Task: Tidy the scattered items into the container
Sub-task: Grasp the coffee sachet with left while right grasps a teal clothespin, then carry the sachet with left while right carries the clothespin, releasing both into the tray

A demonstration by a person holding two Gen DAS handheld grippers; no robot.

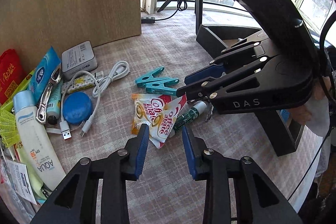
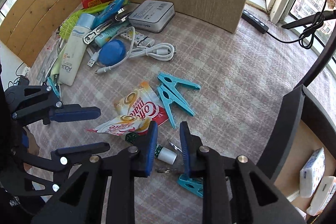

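Right gripper [image 2: 168, 140]: jaws parted to a moderate gap, holding nothing, tips low over the cloth [image 2: 220, 68] and straddling the white-capped end of a small green tube [image 2: 166, 155]. Left gripper [image 1: 164, 140]: jaws also parted and empty, poised just near of the two coffee sachets [image 1: 153, 112], the left pad close to the sachet edge; whether it touches cannot be told. Both grippers converge on the same small cluster from opposite sides, and in the left view the right gripper [image 1: 184, 87] has its tips directly over the sachets and tube. Risk: the two tools could collide or foul each other if both close together. Further risk: the tube lies partly under a sachet, so a closing grip may catch the foil as well, or the round tube may roll out from between the pads. A blue peg [image 2: 191, 185] lying just near of the right tips could be nudged. Two more pegs [image 2: 176, 96] lie beside the sachets on the far side. Other clutter, including a white cable [image 2: 151, 51], a blue disc [image 2: 112, 51], a tin [image 2: 152, 15] and a sunscreen tube [image 2: 71, 56], lies at the far left, well apart. The container [image 2: 294, 140], a dark-walled box, stands at the right and already holds some packets.
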